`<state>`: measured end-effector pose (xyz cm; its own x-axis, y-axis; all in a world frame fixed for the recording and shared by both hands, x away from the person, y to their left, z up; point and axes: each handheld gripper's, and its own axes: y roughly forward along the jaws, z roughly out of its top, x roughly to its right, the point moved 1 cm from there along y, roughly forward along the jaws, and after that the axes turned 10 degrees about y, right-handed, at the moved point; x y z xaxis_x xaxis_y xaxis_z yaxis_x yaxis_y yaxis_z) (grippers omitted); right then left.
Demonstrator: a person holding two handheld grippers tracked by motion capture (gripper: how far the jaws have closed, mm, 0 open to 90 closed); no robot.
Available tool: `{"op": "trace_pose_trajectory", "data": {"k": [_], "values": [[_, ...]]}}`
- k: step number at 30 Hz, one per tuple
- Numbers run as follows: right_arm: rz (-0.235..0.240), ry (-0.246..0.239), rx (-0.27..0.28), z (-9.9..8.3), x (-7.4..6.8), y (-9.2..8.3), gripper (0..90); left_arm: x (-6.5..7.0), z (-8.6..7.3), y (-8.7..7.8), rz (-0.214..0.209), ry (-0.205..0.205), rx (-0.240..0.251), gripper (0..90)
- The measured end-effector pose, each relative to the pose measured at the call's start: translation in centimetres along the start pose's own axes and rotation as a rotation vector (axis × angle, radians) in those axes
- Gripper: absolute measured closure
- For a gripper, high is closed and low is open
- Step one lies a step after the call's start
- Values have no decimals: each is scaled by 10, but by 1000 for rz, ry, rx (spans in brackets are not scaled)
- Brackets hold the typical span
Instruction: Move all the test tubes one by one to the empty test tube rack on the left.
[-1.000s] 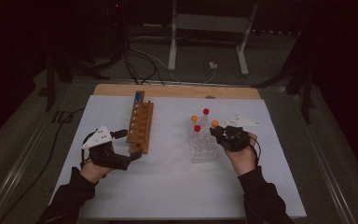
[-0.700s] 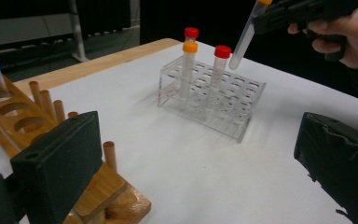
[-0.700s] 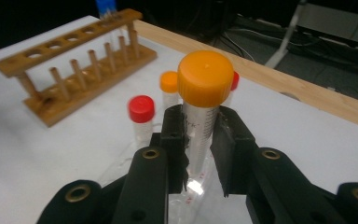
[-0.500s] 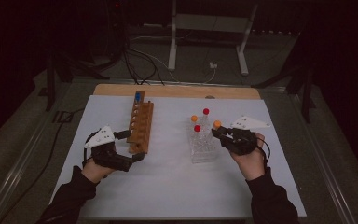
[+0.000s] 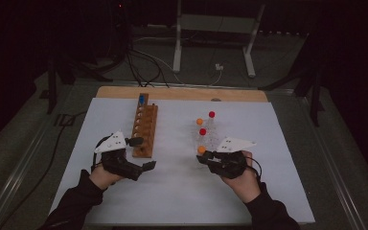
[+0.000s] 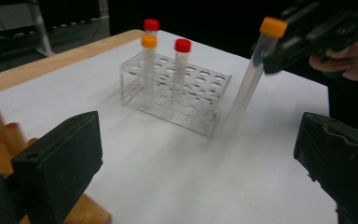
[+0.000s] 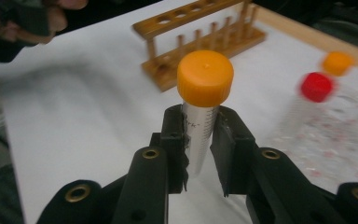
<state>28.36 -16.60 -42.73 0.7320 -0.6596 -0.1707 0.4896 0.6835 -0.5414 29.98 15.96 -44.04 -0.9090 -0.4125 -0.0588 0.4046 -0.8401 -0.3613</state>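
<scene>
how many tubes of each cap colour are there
orange-capped tubes: 2, one in the clear rack at, one held by the right gripper at
red-capped tubes: 2, both in the clear rack
blue-capped tubes: 1, in the wooden rack at
total: 5

Wide open white surface [image 5: 172, 191] between my two hands, nothing lying there. Ahead of my left hand-held gripper [image 5: 141, 153], the long wooden tube rack [image 5: 145, 125] blocks the way, its near end between the spread jaws. Ahead of my right hand-held gripper [image 5: 202, 157], the clear plastic rack [image 6: 175, 95] with three capped tubes standing up. Between the racks, a bare lane runs to the far wooden edge.
</scene>
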Motion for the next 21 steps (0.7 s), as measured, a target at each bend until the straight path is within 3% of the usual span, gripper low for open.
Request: {"op": "trace_pose_trajectory", "data": {"k": [12, 21], "values": [[68, -25, -60, -8, -17, 23, 744, 20, 13, 20, -106, 47, 3, 43], [90, -37, -79, -10, -24, 30, 744, 28, 22, 37, -163, 72, 25, 183]]}}
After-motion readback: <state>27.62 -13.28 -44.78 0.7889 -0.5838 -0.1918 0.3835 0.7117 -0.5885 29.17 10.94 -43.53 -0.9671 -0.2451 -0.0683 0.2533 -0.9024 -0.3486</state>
